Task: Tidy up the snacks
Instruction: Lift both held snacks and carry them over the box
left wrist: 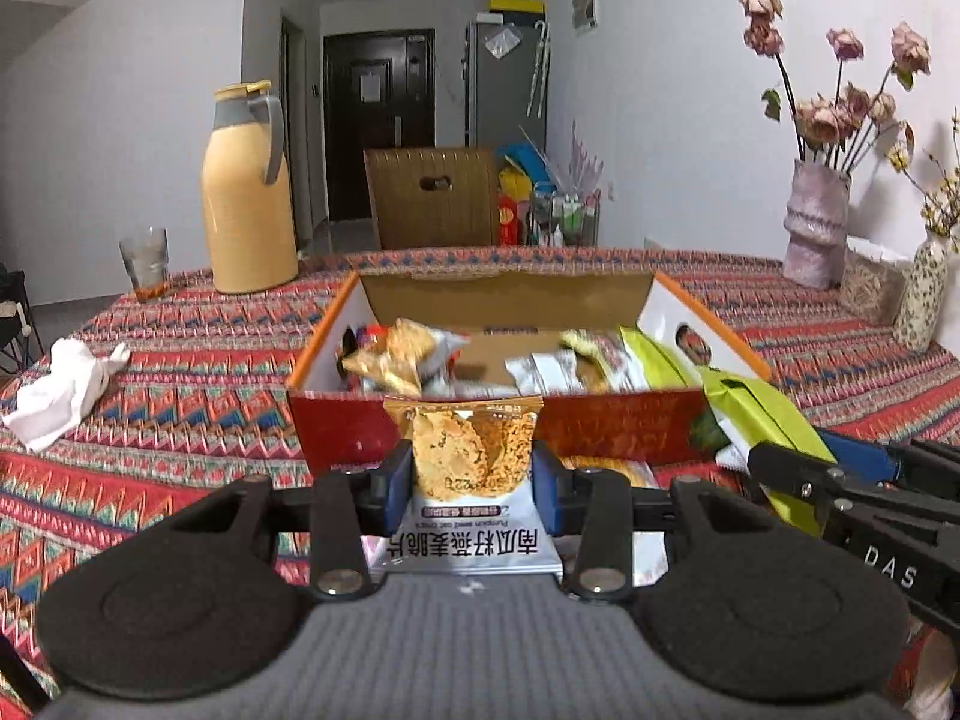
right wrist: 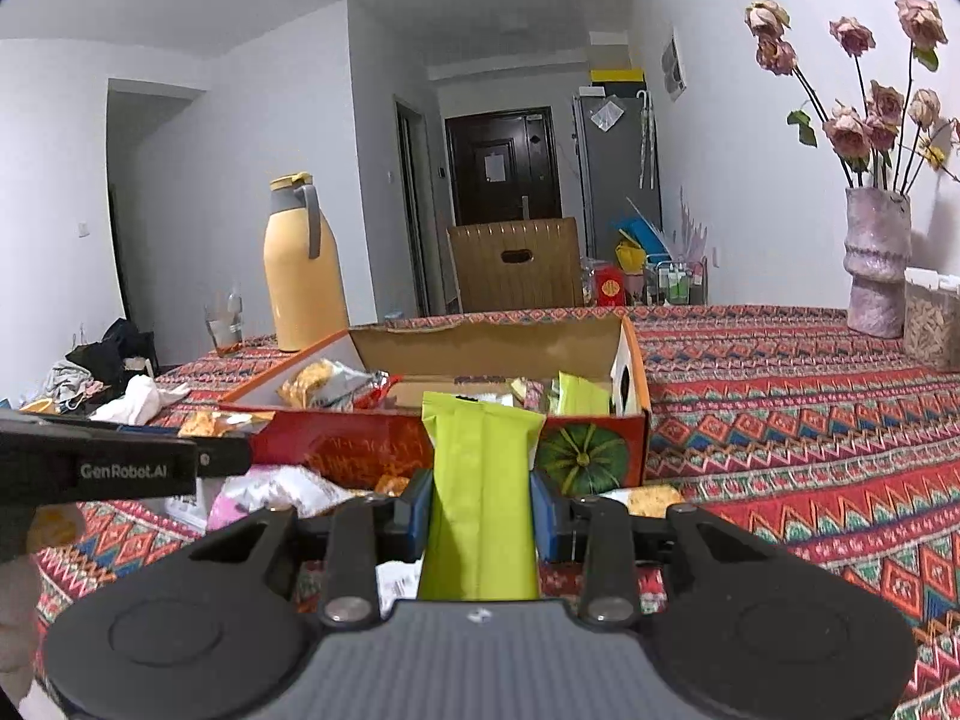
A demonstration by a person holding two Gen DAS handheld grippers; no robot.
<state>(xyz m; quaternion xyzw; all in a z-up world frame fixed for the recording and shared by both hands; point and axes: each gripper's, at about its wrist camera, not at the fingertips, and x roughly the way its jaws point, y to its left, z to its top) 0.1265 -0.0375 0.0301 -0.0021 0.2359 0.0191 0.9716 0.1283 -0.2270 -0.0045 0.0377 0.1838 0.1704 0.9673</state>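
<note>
On the counter (left wrist: 180,348), the box (left wrist: 600,420) held several snacks; the left claw (left wrist: 472,468) grasped a crisp packet (left wrist: 474,450), the right claw (right wrist: 480,510) a green packet (right wrist: 480,480), others loose.

A glossy foil oat-crisp packet (left wrist: 472,468) is catching light; the green pouch (right wrist: 480,492) is looking smooth, matt plastic. The printed cardboard box (left wrist: 600,426) is sitting on woven cloth (left wrist: 180,372).

Oat crisp packet (left wrist: 471,468): upright, lifted just near of the box.
Green packet (right wrist: 480,492): upright, lifted, right.
Snack box (left wrist: 600,426): open, part-filled, mid-worktop.
</note>
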